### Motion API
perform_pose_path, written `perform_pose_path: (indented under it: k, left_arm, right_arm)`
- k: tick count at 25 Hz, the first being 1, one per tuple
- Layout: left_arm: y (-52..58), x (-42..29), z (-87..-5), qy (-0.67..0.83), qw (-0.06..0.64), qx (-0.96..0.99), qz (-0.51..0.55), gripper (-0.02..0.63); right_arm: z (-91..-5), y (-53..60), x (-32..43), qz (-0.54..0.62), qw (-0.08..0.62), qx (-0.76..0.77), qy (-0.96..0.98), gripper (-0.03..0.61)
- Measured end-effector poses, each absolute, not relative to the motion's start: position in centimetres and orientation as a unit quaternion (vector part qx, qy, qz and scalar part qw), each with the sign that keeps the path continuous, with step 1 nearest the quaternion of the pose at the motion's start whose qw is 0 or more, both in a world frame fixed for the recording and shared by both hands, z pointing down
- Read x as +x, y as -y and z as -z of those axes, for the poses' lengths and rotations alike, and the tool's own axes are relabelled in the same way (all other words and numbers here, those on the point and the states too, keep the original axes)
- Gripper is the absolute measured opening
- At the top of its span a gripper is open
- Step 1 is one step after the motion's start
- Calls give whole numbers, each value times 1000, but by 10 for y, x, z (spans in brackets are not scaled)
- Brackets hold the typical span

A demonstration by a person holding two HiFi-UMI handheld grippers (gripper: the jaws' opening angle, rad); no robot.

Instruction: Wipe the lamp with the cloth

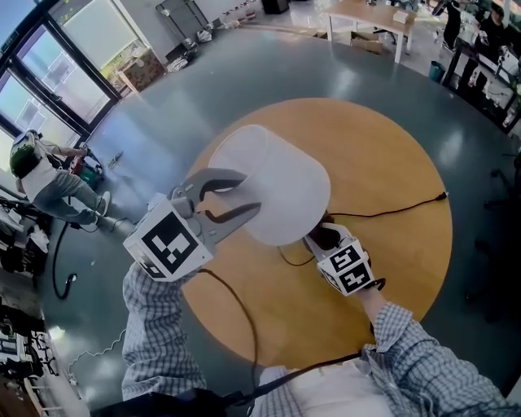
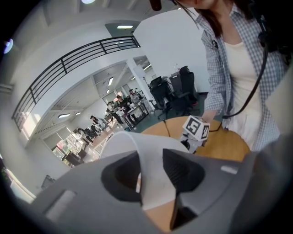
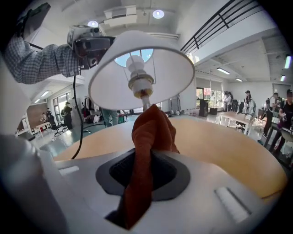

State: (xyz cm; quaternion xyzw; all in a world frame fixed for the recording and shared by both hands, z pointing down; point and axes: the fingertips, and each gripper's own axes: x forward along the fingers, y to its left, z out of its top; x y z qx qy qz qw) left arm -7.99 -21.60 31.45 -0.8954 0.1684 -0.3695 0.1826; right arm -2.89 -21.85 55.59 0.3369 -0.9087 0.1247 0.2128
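A white lampshade (image 1: 277,191) stands over the middle of the round wooden table (image 1: 391,155). My left gripper (image 1: 251,191) reaches in from the left, its jaws closed over the shade's rim. In the left gripper view the shade wall (image 2: 132,144) runs between the two pads of that gripper (image 2: 153,173). My right gripper (image 1: 321,236) sits low at the shade's near right, its tips tucked under it. It (image 3: 144,171) is shut on a rust-red cloth (image 3: 153,128). The cloth's bunched top touches the lamp's stem just below the bulb socket (image 3: 140,82).
A black cable (image 1: 391,210) trails across the table to its right edge. Another dark cord (image 1: 236,305) loops from my left gripper over the near edge. A person (image 1: 49,183) is on the grey floor at far left. Desks (image 1: 366,16) stand far behind.
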Motion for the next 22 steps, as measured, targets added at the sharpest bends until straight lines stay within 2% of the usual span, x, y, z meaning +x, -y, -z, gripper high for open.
perform_pose_path:
  k: [4, 10, 16, 22]
  left_arm:
    - [215, -73, -317, -157, 188, -893, 378, 149]
    - [209, -59, -318, -131, 218, -885, 390, 150]
    - [198, -47, -320, -112, 250, -870, 411, 153]
    - [184, -18, -325, -87, 292, -846, 437, 156]
  right_arm:
    - [-590, 211, -9, -144, 254, 340, 894, 81]
    - [-573, 208, 3, -158, 226, 351, 895, 81]
    - [-557, 204, 50, -164, 216, 405, 873, 81]
    - [-556, 186, 95, -134, 260, 419, 859, 80]
